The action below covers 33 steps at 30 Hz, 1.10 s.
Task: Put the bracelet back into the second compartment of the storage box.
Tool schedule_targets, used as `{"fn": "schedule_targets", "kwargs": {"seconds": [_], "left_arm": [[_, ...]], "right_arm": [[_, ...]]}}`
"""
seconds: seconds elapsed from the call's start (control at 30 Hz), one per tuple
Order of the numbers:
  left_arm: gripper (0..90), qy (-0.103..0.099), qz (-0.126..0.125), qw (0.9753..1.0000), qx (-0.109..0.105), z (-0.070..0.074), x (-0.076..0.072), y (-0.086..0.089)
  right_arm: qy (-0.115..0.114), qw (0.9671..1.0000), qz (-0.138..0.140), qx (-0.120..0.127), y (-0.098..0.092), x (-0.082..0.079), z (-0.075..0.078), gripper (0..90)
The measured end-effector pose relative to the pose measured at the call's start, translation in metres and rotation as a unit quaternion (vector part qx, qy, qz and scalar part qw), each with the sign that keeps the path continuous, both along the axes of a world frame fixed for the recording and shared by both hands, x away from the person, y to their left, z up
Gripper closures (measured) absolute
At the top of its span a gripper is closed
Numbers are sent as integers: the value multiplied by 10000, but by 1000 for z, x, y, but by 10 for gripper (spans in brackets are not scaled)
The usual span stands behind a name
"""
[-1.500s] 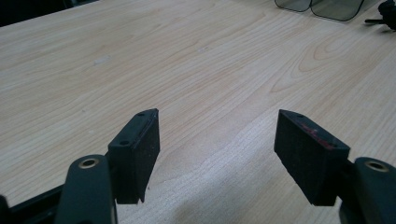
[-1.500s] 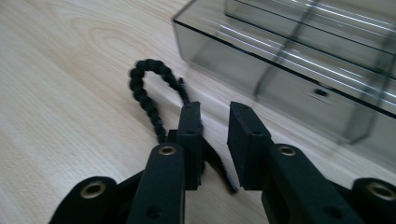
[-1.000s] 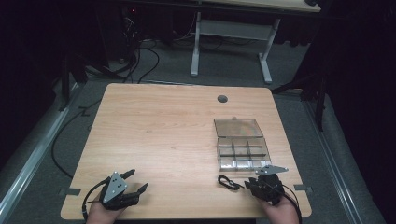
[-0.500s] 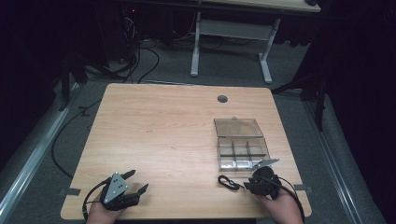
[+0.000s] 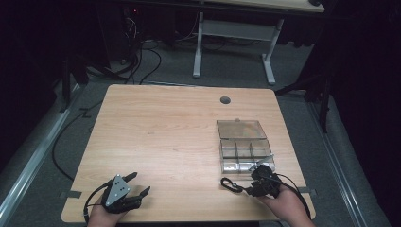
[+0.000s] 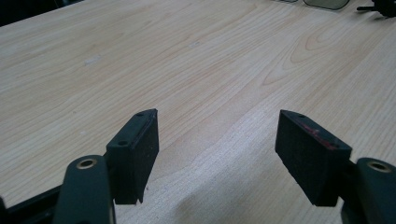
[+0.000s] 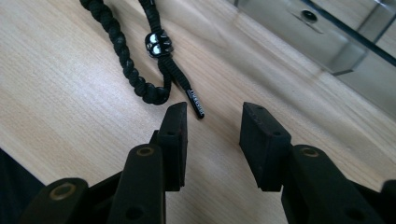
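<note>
Right claw has swung toward the black braided cord, jaws partly open and empty, so a pickup looks imminent; left claw idles wide open.

Left gripper: we see a black body topped by a grey three-cornered plate dotted with small dark holes, and a black cable looping off its near side.
Left fingers: we find two thick black rectangular pads, matte and faintly grainy, each with small round recesses along its top edge; the right-hand pad carries faint reddish scuffs.
Finger mounts: we note rounded dark arms, each with a brass-coloured ringed screw hole.
Right gripper: we see the same black build, with a black cable trailing behind.
Right fingers: we find blocky black pads on dark arms with brass-ringed holes.
</note>
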State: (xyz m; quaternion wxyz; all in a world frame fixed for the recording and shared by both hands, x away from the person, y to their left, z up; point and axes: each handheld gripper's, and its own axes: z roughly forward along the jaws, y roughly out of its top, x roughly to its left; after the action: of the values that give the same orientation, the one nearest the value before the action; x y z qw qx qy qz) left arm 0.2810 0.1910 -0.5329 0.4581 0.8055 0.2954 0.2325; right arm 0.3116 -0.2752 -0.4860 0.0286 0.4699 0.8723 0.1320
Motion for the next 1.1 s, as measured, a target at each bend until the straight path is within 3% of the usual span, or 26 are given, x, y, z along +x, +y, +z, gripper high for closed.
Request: {"fn": "schedule_targets", "kwargs": {"seconds": [0.3, 0.6, 0.83, 1.1], "left_arm": [[309, 2, -6, 10000, 9, 0, 0, 0], [309, 3, -13, 10000, 12, 0, 0, 0], [309, 10, -17, 10000, 8, 0, 0, 0], [309, 16, -33, 10000, 12, 0, 0, 0]], "right_arm": [[268, 9992, 218, -206, 9, 5, 3, 535], [354, 9976, 532, -276, 24, 10, 4, 383], [374, 9967, 686, -220, 37, 15, 2, 358], [403, 9952, 825, -326, 58, 20, -2, 373]]}}
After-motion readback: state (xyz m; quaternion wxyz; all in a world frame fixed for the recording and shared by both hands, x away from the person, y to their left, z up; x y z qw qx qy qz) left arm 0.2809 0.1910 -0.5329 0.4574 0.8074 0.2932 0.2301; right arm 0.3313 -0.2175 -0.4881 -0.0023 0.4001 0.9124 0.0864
